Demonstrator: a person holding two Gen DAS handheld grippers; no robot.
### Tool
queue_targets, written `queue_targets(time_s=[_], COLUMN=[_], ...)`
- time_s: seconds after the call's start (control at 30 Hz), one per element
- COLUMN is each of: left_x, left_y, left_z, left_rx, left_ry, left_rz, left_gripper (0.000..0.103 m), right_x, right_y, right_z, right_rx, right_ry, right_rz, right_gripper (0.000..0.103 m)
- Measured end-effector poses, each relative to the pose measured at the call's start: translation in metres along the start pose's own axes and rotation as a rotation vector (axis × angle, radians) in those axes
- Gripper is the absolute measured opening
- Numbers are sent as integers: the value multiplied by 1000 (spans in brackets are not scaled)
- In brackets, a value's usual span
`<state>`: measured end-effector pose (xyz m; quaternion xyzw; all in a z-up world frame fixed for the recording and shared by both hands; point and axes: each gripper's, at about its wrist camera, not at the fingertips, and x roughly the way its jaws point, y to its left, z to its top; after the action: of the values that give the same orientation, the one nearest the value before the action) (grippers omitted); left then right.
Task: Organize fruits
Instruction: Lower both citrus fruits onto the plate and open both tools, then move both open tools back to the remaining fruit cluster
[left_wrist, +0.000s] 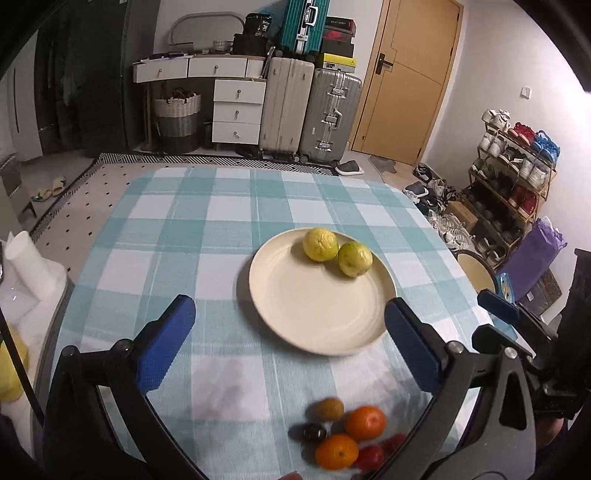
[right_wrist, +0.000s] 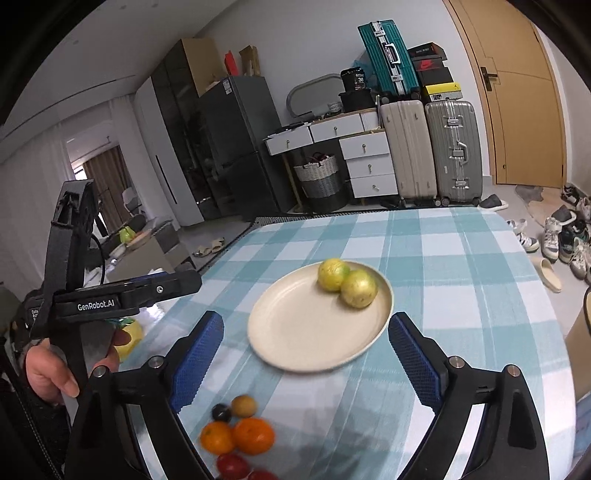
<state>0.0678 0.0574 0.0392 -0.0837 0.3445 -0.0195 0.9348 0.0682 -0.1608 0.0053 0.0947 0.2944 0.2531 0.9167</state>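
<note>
A cream plate (left_wrist: 314, 317) (right_wrist: 303, 332) sits mid-table with two yellow-green fruits (left_wrist: 320, 244) (left_wrist: 354, 258) on its far side; they also show in the right wrist view (right_wrist: 333, 274) (right_wrist: 359, 288). Near the table's front edge lies a cluster: two oranges (left_wrist: 365, 422) (left_wrist: 337, 451) (right_wrist: 254, 435) (right_wrist: 217, 437), a brown fruit (left_wrist: 330, 409) (right_wrist: 243, 405), a dark fruit (left_wrist: 313, 432) (right_wrist: 221, 412) and red fruits (left_wrist: 371, 456) (right_wrist: 232, 466). My left gripper (left_wrist: 291, 345) is open and empty above the table, before the plate. My right gripper (right_wrist: 306, 356) is open and empty, also before the plate.
The table has a teal checked cloth (left_wrist: 184, 229). The right gripper's body (left_wrist: 517, 325) shows at the right of the left view; the left one (right_wrist: 110, 295) at the left of the right view. Suitcases (left_wrist: 310, 110), drawers (left_wrist: 236, 110) and a shoe rack (left_wrist: 513, 177) stand beyond.
</note>
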Motion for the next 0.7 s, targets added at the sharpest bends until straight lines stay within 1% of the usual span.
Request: queue_targets(time_s=[0.1,0.17,0.27,0.37,0.53,0.7], left_x=[-15,-24,-28,-31,-21,-12], left_y=[0,0,-1,0,-1,-2], left_z=[-13,-23,-35,-52,-72,-92], left_rx=[2,7,8,4,-13,-14], left_ry=[-3,-4,-3,24,78,116], left_rz=[0,6,11,0,-21,-34], left_gripper=[102,102,102,102,102,102], right_x=[-6,-8,-14,-20,-19,-21], right_y=[5,9,13,17,23,24], right_z=[-9,-15,-20,-24,-33,-47], right_rx=[-1,-1,4,11,14,43], right_ry=[16,26,16,4,18,10], right_rz=[16,11,17,24,34,55], right_gripper=[94,98,100,101,103,103])
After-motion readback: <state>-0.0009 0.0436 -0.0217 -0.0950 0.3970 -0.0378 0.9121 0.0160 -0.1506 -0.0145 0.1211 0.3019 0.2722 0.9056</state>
